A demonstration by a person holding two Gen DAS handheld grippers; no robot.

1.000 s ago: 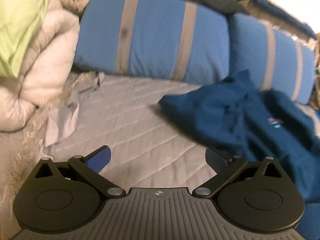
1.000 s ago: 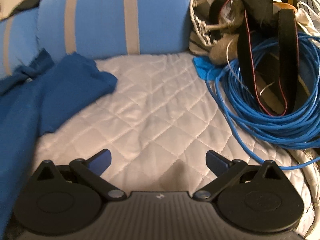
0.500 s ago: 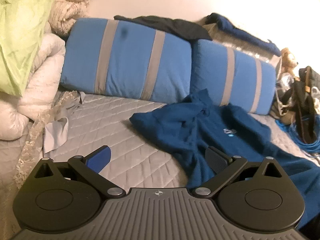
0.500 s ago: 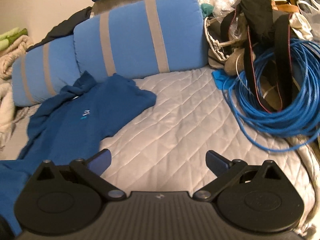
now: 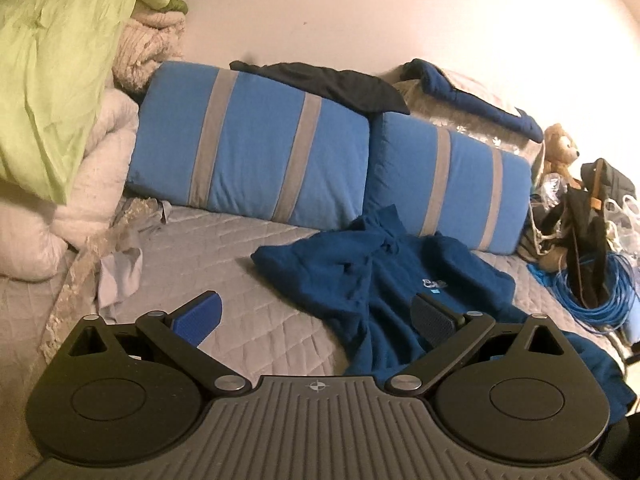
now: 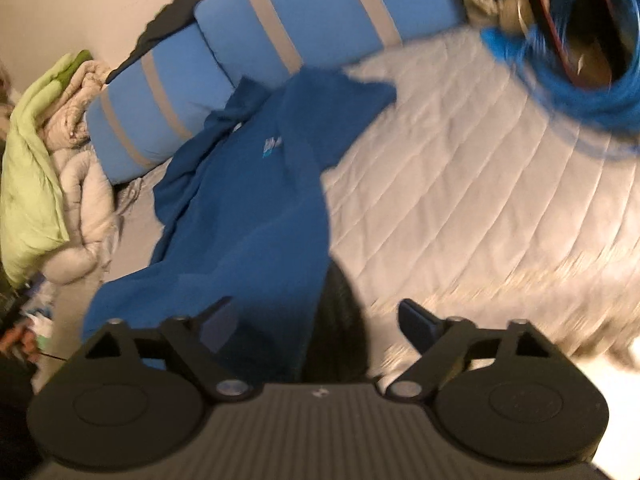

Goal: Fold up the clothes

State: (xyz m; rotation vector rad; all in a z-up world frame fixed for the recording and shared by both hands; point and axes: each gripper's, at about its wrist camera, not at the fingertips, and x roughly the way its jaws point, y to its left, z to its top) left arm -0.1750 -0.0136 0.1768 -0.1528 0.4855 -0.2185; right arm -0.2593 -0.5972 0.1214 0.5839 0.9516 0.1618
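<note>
**Blue shirt spread on the bed, both grippers above it**

The shirt (image 5: pixel 404 280) lies crumpled and unfolded on the quilt (image 5: pixel 248 256), its collar end up against the striped pillows (image 5: pixel 256 140) and its lower part running back toward the tools. From the left gripper (image 5: pixel 316 314) it sits ahead and to the right, with cloth passing beneath the right-hand finger (image 5: pixel 434 318); the left-hand finger is over bare quilt. This gripper's jaws stand wide apart and grasp nothing.

From the right gripper (image 6: pixel 316 320) the shirt (image 6: pixel 248 208) is ahead and to the left, its hem reaching under the left-hand finger (image 6: pixel 220 322) (this view is blurred, so whether the finger touches the cloth cannot be told). The jaws are closing but remain well apart, with shirt edge and a dark shape between them, neither pad pressing on anything.

Ahead and right of the right gripper is a coil of blue cable (image 6: pixel 580 92). Far left of the left gripper, a green duvet (image 5: pixel 52 80) is piled on pale bedding
</note>
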